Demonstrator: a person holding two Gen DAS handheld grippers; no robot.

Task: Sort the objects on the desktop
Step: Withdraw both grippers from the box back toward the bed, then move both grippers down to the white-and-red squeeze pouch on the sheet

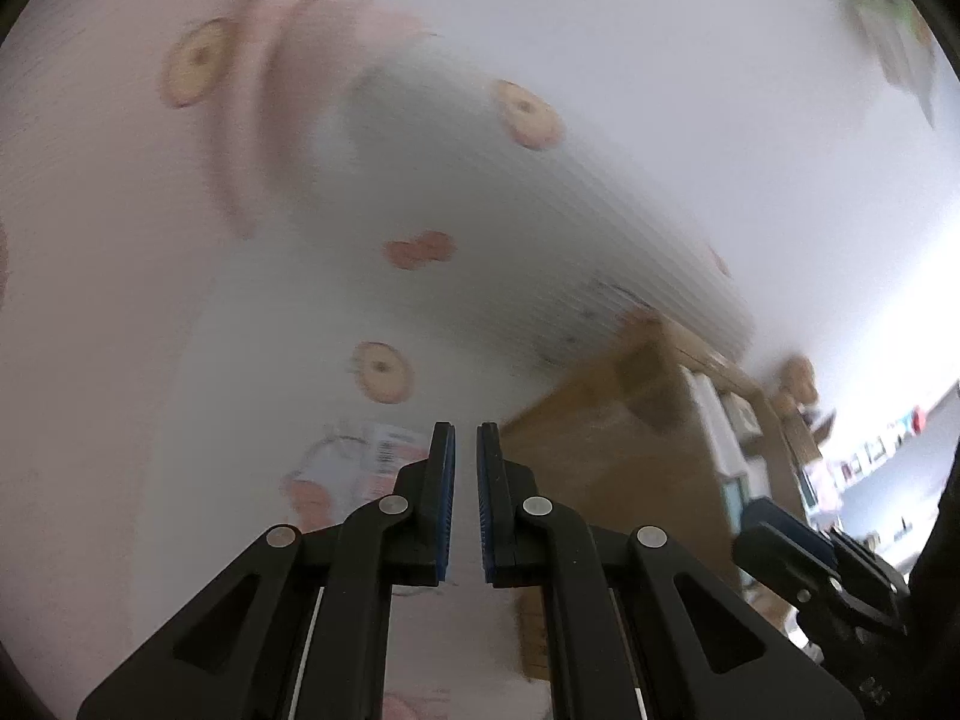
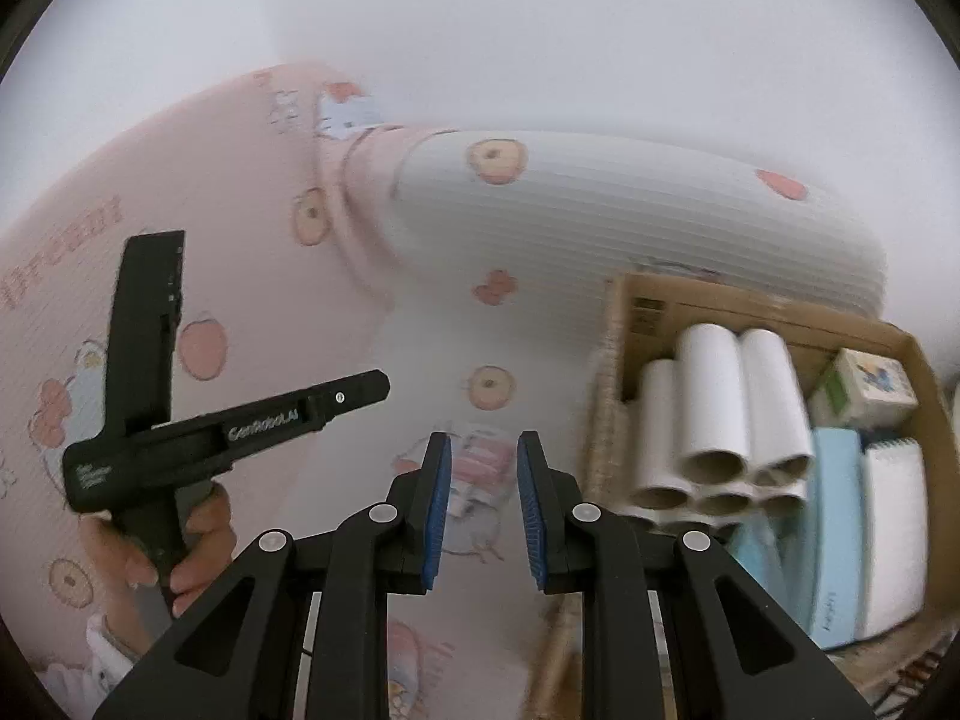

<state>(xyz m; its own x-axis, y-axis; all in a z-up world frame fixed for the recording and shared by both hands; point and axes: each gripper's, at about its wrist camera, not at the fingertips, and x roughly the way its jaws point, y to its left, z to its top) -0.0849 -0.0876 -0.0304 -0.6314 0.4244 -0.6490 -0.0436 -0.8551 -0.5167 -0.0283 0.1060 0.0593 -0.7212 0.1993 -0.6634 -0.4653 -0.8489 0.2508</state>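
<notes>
My left gripper point(image 1: 466, 432) is shut and empty, hovering over pink and white printed bedding point(image 1: 210, 300). A small pink and white packet point(image 1: 366, 462) with a barcode lies on the bedding just beyond its left finger. My right gripper point(image 2: 483, 441) is shut to a narrow gap with nothing between the pads. The same packet point(image 2: 480, 471) lies just past its tips. To the right, an open cardboard box point(image 2: 648, 300) holds white rolls point(image 2: 714, 408), a small printed carton point(image 2: 864, 390), a light blue pack point(image 2: 834, 516) and a white pack point(image 2: 894, 528).
A hand point(image 2: 198, 540) holds the other black tool by its handle at the left of the right wrist view. A white ribbed pillow point(image 2: 630, 210) lies behind the box. The box's brown side point(image 1: 600, 462) shows blurred in the left wrist view, with cluttered shelves point(image 1: 870, 450) far right.
</notes>
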